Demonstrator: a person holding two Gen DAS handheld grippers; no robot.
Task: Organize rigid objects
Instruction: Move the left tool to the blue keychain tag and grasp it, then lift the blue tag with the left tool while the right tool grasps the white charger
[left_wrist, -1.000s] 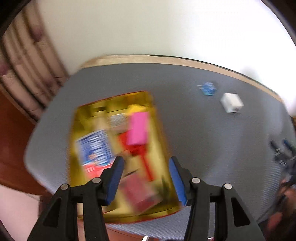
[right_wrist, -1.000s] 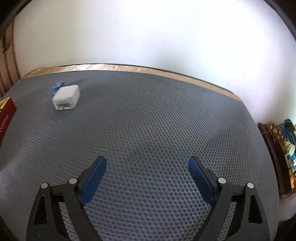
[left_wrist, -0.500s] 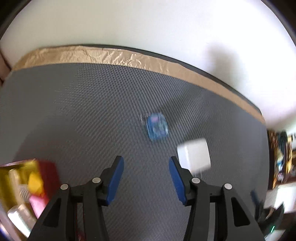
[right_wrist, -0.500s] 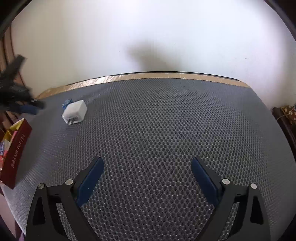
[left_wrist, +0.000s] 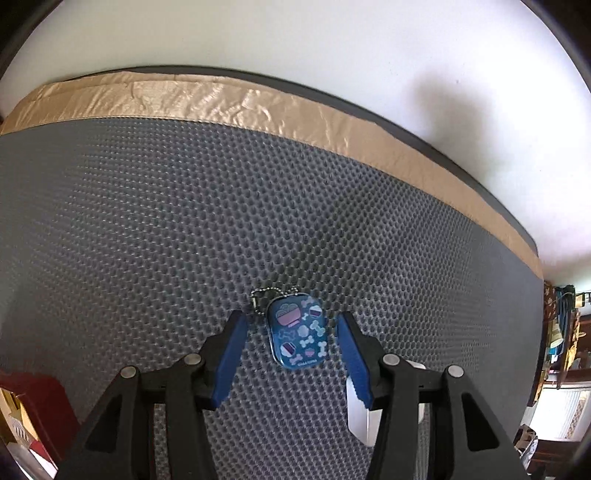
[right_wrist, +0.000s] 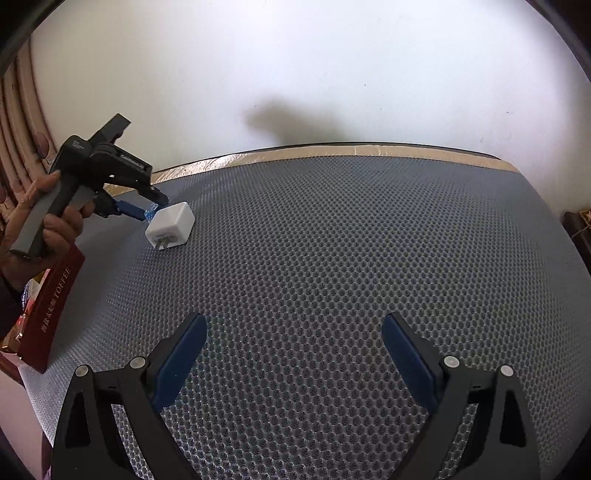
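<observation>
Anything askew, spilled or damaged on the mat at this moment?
Nothing stands out. The blue tag lies flat on the grey mat between the open left gripper's fingers, untouched. The white charger sits beside it, intact. The right gripper hovers open, holding nothing.

White wall (right_wrist: 332, 66) behind; grey honeycomb mat (right_wrist: 332, 258), tan tape edge (left_wrist: 221, 99); possibly cluttered shelf (left_wrist: 561, 332) right.
</observation>
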